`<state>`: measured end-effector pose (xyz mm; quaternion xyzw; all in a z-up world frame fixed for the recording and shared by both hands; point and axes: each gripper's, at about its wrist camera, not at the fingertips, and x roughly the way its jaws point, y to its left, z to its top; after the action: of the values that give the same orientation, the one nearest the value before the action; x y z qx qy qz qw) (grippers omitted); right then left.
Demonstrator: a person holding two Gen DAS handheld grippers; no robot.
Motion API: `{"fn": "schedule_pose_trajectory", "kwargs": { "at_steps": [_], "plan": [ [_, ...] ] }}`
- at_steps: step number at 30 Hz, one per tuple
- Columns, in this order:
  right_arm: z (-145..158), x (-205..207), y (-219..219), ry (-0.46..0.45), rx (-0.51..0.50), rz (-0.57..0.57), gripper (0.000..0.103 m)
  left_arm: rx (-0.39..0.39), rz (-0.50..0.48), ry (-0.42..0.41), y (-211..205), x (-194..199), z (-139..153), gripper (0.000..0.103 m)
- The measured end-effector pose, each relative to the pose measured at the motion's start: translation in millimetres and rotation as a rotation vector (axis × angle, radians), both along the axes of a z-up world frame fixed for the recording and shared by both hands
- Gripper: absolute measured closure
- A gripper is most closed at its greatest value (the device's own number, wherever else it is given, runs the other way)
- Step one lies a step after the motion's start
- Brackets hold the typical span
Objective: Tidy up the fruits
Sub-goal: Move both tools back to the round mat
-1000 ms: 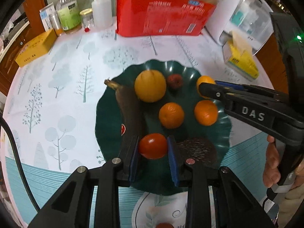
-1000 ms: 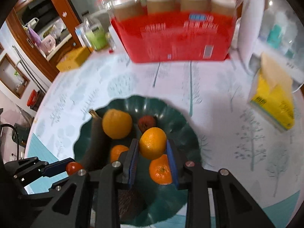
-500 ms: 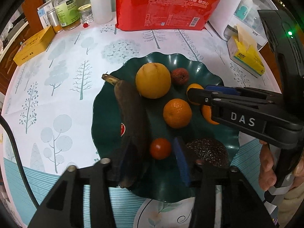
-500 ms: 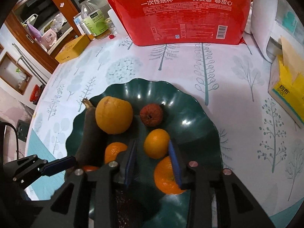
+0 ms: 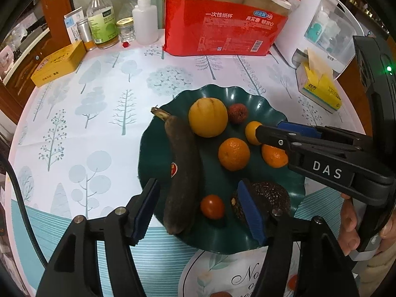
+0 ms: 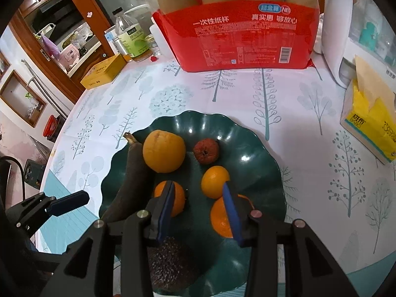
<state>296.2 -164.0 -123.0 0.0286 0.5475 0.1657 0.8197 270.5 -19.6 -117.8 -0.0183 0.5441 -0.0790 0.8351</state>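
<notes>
A dark green scalloped plate (image 5: 269,106) (image 6: 257,143) holds a blackened banana (image 5: 183,170), a large yellow citrus (image 5: 208,117), a small red fruit (image 5: 237,113), three small oranges, a cherry tomato (image 5: 212,206) and a dark avocado (image 5: 269,198). My left gripper (image 5: 198,208) is open and empty, its fingers astride the banana and the tomato. My right gripper (image 6: 199,210) is open and empty just behind a small orange (image 6: 214,182) that lies free on the plate.
A red pack of paper cups (image 5: 222,32) stands at the back. Bottles (image 5: 102,22), a yellow tin (image 5: 58,63), a white appliance (image 5: 319,24) and a yellow tissue pack (image 5: 319,89) ring the round table.
My left gripper opened, let the tomato onto the plate and drew back. My right gripper opened, released the small orange onto the plate and pulled back.
</notes>
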Motion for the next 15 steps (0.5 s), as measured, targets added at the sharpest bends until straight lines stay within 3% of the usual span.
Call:
{"fn": "schedule_pose_trajectory", "kwargs": {
  "at_steps": [7,12,15],
  "plan": [
    [15,-12,1,-0.027,-0.003,0.0,0.062,-0.005,0.024,-0.016,10,-11,11,0.037],
    [31,-23,-2,-0.048,0.002,-0.009,0.062,-0.032,0.053,-0.039,20,-22,26,0.025],
    [43,-33,-5,-0.06,0.015,-0.022,0.062,-0.059,0.065,-0.05,25,-29,37,0.025]
  ]
}}
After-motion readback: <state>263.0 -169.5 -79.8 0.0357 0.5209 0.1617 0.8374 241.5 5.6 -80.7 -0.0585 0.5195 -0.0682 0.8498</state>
